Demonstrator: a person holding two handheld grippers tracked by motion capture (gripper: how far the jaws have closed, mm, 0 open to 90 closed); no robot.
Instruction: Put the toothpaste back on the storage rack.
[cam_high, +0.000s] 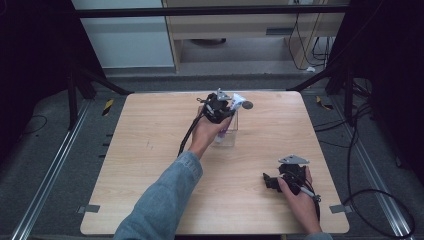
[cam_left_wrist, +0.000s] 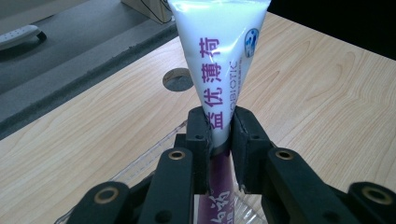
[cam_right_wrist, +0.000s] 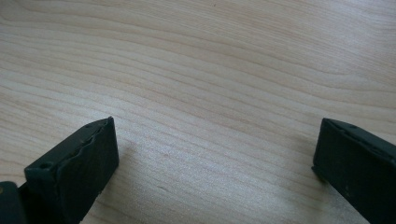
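A toothpaste tube, white at its flat end and purple lower down with purple lettering, is pinched between the black jaws of my left gripper. In the high view the tube hangs tilted over a clear plastic box near the far middle of the wooden table, with the left gripper shut on it. The box's clear rim lies just under the jaws. My right gripper rests low at the near right of the table; its jaws stand wide apart over bare wood with nothing between them.
A round grey disc is set in the tabletop just beyond the tube, also seen as a grey circle. Black cables trail across the floor at right. A dark frame bar crosses behind the table.
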